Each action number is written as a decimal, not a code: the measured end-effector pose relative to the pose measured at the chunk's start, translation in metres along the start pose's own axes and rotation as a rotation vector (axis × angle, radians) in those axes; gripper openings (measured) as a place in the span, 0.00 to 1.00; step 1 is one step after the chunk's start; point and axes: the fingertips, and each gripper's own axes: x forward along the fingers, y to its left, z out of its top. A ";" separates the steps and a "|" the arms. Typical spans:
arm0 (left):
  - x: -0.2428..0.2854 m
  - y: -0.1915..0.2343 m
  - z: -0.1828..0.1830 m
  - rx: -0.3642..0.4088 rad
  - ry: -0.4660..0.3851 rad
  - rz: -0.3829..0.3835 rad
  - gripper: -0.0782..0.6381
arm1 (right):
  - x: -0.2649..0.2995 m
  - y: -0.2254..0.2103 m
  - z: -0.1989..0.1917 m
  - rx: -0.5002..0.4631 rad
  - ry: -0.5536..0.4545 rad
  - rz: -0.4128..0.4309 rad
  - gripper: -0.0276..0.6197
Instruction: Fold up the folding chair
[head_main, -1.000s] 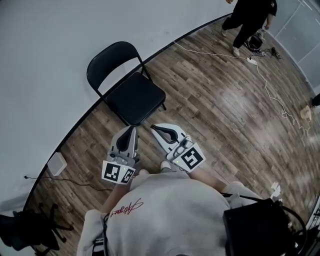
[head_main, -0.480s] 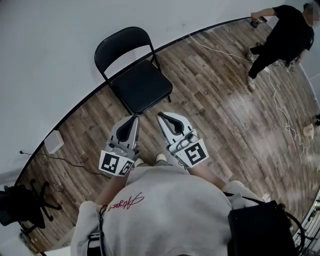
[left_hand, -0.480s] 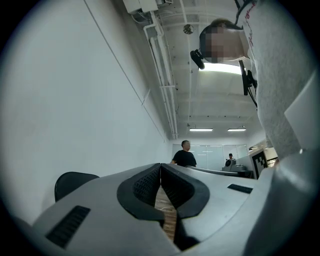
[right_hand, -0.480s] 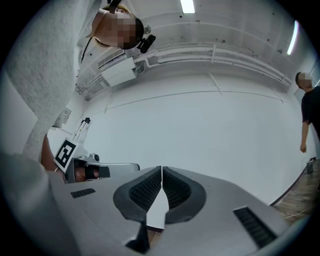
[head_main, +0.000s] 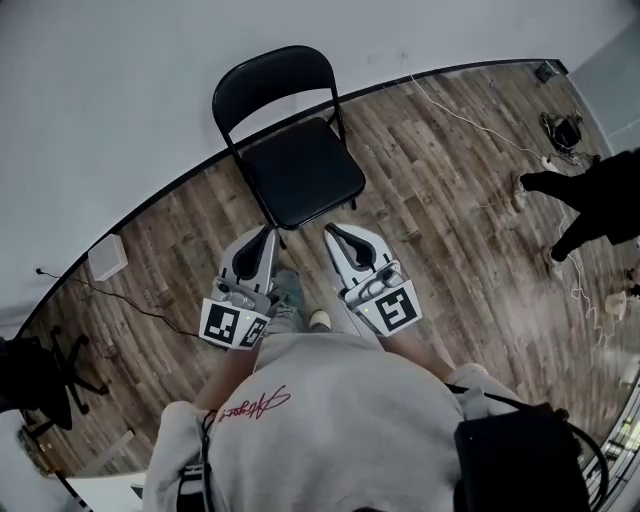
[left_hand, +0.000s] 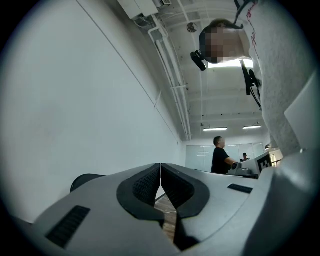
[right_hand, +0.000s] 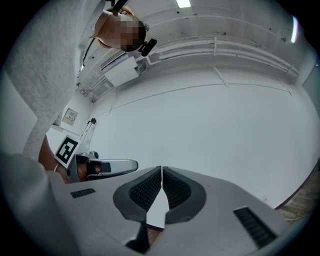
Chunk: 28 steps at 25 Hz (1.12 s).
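One black metal folding chair (head_main: 303, 172) stood unfolded on the wood-plank floor (head_main: 440, 210). Its rounded backrest was close to the white wall (head_main: 120, 100) and its seat faced us. Near the seat's front edge we held both tools side by side, angled toward the chair. Our left hand-held gripper (head_main: 267, 236) was before the seat's left front corner and our right hand-held gripper (head_main: 334, 234) just beside it. Each had its ribbed jaws pressed together with nothing between them. Farther left, a small white box (head_main: 107, 257) lay on the floor by the wall. At the right edge a person in dark clothing (head_main: 598, 200) stood near a loose white cable (head_main: 462, 117).
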 end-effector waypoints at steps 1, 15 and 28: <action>0.004 0.010 0.000 -0.001 -0.002 0.008 0.13 | 0.009 -0.003 -0.002 0.002 -0.001 -0.004 0.07; 0.107 0.173 0.018 0.014 0.042 -0.095 0.13 | 0.187 -0.068 -0.011 -0.014 -0.080 -0.135 0.07; 0.136 0.269 -0.061 -0.061 0.198 0.064 0.35 | 0.178 -0.118 -0.131 0.253 0.143 -0.343 0.34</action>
